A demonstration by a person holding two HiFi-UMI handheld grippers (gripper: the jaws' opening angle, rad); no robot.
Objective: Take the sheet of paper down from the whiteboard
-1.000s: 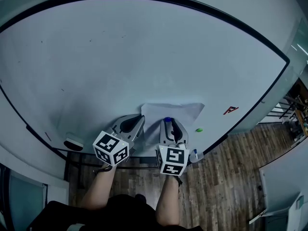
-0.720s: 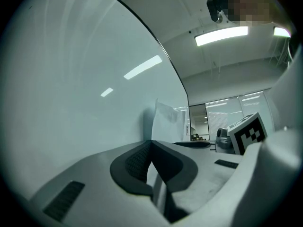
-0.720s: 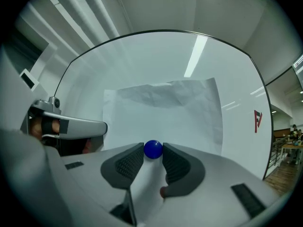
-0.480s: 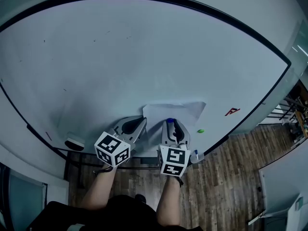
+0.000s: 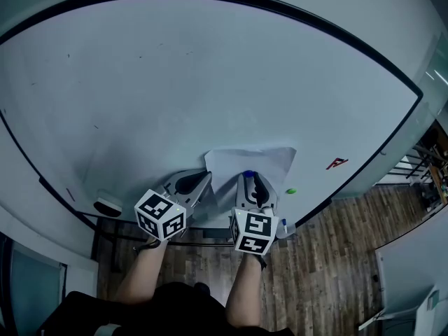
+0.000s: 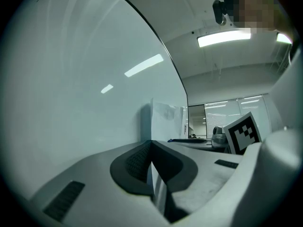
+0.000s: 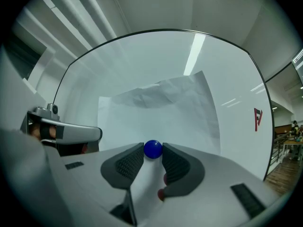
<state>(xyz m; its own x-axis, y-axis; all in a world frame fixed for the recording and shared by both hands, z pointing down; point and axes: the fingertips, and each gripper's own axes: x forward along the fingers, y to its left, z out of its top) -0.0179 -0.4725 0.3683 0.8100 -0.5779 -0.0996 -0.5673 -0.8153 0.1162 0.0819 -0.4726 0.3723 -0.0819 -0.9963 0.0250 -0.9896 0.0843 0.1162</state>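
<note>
Whiteboard (image 5: pixel 210 82) fills view | sheet of paper (image 5: pixel 260 161) at board's 6 o'clock | left tool (image 5: pixel 201 180) pinched on sheet's 9 o'clock edge | right tool (image 5: pixel 246 179) clamped on blue magnet (image 7: pixel 152 149) | risk: with the magnet pulled, sheet hangs from one edge and may swing, slip or tear

Two grippers are in view: the left gripper (image 5: pixel 198 181) and the right gripper (image 5: pixel 249 180). Each carries one marker cube, the left cube (image 5: pixel 161 215) and the right cube (image 5: pixel 253 232), so two cubes in all. There is one whiteboard (image 5: pixel 210 82) with one sheet of paper (image 5: pixel 253 159) on it, just ahead of both claws. Two round magnets can be counted: one blue magnet (image 7: pixel 152 149) between the right claw's jaws and one green magnet (image 5: pixel 290 190) just to that claw's right. One red mark (image 5: pixel 336 163) lies farther right. One eraser (image 5: pixel 106 206) sits left of the left claw.
</note>
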